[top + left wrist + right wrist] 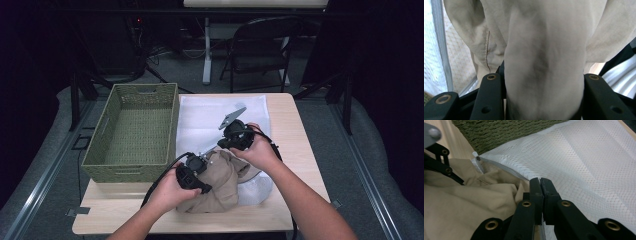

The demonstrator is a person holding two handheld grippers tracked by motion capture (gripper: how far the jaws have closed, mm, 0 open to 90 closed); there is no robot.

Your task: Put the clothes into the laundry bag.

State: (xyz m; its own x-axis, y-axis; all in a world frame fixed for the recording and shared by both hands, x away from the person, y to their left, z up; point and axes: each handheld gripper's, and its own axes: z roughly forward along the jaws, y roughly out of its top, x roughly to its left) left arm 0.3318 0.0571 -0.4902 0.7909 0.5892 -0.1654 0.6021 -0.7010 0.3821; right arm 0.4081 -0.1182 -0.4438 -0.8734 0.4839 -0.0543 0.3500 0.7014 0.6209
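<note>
Right now the left gripper (196, 167), jaws half-open, clamps a fat fold of the tan garment (220, 182) lower centre of the bench (295, 145), w/ the right gripper (235, 137) pinched shut on the white mesh bag's (210, 117) zipper edge just up-right, so the bag mouth lies beyond the bundle.

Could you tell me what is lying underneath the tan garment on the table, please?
A white mesh bag runs under the tan garment, showing beyond it and at its right. How far it reaches underneath is hidden by the cloth.
</note>
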